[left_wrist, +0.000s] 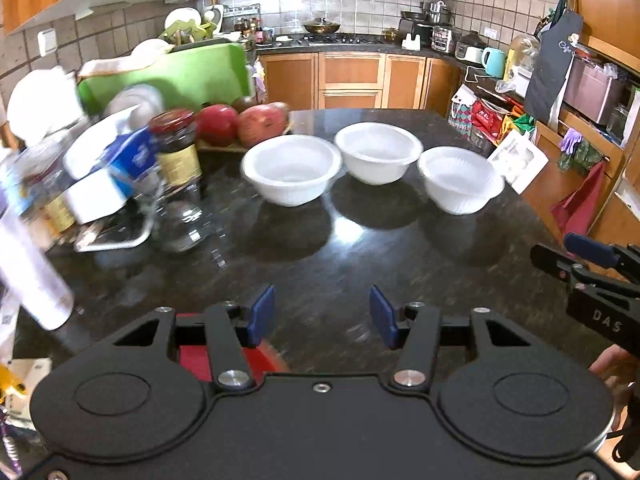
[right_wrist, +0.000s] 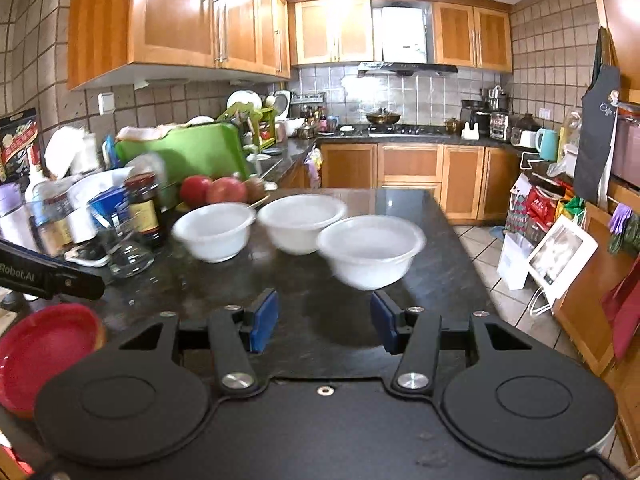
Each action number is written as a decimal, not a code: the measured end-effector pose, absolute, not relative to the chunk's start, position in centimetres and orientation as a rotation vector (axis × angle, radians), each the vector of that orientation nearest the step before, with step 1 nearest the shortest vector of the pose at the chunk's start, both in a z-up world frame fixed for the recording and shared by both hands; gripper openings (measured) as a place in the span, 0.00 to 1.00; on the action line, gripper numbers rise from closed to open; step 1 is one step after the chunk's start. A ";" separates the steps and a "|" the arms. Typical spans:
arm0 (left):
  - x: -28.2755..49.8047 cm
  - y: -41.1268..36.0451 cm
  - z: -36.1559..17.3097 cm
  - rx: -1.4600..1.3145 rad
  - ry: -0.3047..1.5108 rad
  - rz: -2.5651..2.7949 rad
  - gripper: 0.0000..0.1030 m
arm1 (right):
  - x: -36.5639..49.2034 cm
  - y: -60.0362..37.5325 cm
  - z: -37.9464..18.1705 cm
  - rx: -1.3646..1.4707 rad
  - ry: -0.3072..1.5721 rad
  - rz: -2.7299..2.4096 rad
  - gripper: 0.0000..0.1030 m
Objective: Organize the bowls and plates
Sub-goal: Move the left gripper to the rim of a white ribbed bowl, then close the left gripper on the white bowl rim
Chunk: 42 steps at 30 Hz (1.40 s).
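Bowls, three white ones (left_wrist: pixel 291 168) (left_wrist: pixel 378 151) (left_wrist: pixel 459 184), sit in a row on the dark counter (left_wrist: pixel 360 248), with a red plate (right_wrist: pixel 44 354) near its front edge. Left tongs (left_wrist: pixel 322 316) and right tongs (right_wrist: pixel 324 322) both stand parted, empty, short of the bowls.

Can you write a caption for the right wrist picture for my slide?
Open right gripper facing three white bowls on a dark counter, red plate nearby.
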<state>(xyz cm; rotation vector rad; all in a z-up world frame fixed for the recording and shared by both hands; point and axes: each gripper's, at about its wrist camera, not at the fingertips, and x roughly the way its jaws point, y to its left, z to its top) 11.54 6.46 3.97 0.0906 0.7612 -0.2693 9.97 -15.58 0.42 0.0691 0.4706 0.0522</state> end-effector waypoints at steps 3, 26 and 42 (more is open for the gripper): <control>12.5 3.6 4.1 0.084 0.757 -0.282 0.57 | 11.3 -19.0 0.6 0.088 0.463 0.052 0.51; 22.5 -7.9 1.0 0.035 0.834 -0.178 0.52 | 27.2 -26.3 -2.5 0.093 0.535 0.236 0.42; 25.7 -10.1 -0.5 0.054 0.864 -0.181 0.48 | 31.7 -26.6 -5.9 0.099 0.617 0.295 0.33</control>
